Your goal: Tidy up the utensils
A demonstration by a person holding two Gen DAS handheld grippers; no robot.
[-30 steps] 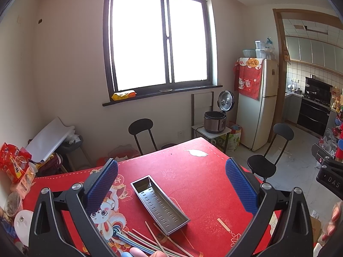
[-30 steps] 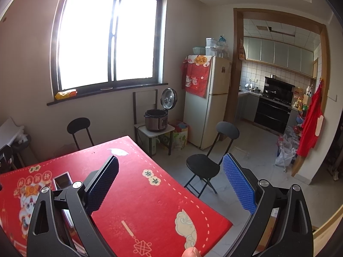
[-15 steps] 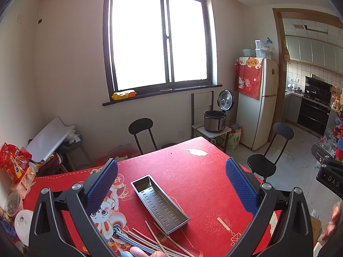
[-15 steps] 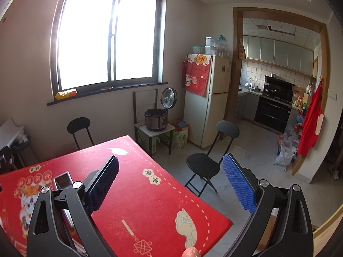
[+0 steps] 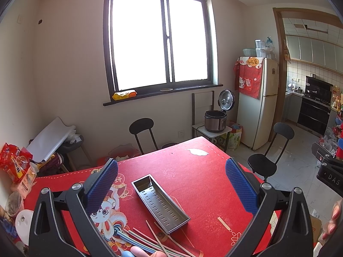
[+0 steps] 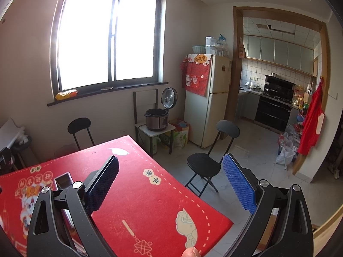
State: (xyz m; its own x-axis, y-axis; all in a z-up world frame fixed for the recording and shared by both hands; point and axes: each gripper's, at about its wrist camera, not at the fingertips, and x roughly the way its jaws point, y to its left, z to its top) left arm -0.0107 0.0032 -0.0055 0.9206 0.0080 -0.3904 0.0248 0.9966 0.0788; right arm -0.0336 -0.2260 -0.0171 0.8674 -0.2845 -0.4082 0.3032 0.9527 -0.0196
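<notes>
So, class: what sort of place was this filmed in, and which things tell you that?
Most likely a home dining area beside a kitchen: a table with a red cloth, a fridge, a rice cooker and folding chairs.

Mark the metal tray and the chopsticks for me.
metal tray [image 5: 159, 201]: left wrist view, on its perforated floor.
chopsticks [image 5: 148, 238]: left wrist view, mid-length of the loose bundle near the tray's close end.
</notes>
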